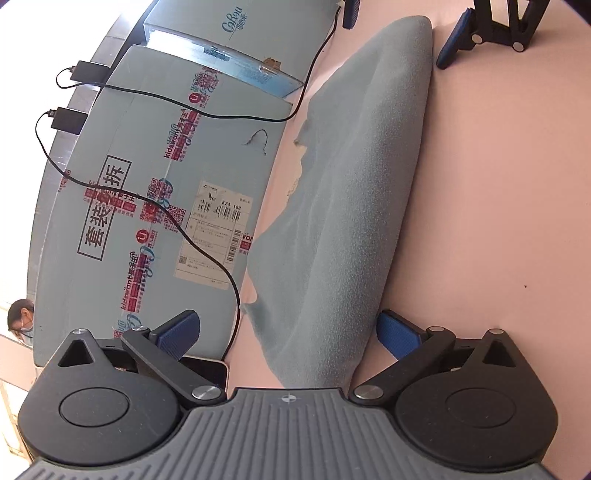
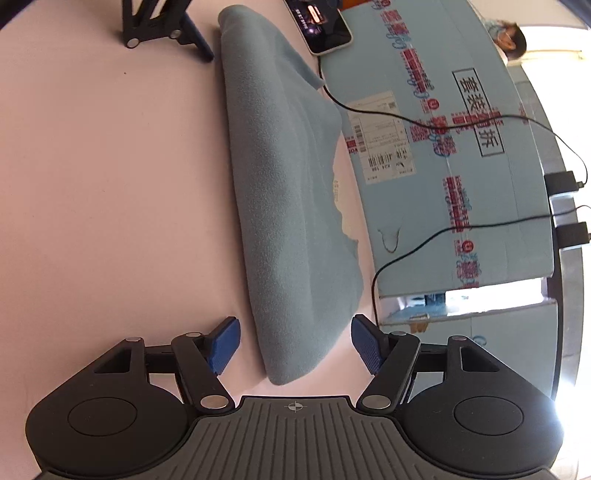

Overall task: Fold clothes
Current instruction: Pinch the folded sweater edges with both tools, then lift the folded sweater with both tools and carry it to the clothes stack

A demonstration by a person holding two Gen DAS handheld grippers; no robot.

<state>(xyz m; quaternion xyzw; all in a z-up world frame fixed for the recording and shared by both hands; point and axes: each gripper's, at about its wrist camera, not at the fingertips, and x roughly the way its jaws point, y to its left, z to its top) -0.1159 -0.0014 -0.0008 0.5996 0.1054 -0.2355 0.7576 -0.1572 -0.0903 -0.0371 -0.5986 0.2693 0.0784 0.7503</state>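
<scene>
1. I see the pink table [image 1: 498, 221], the biggest surface, and all other things lie on it.
2. The light blue cardboard box [image 1: 155, 192] stands along one side of the table, with black cables [image 1: 207, 243] crossing it.
3. The blue-grey fleece garment [image 1: 354, 192] lies on the table as a long folded strip, just beside the box.
4. My left gripper [image 1: 288, 334] is released: its jaws stand wide on both sides of one end of the garment, without pressing it.
5. My right gripper [image 2: 295, 345] is also released, and the other end lies between its blue pads [image 2: 223, 343].
6. A phone [image 2: 325, 27] lies near the far end.
</scene>
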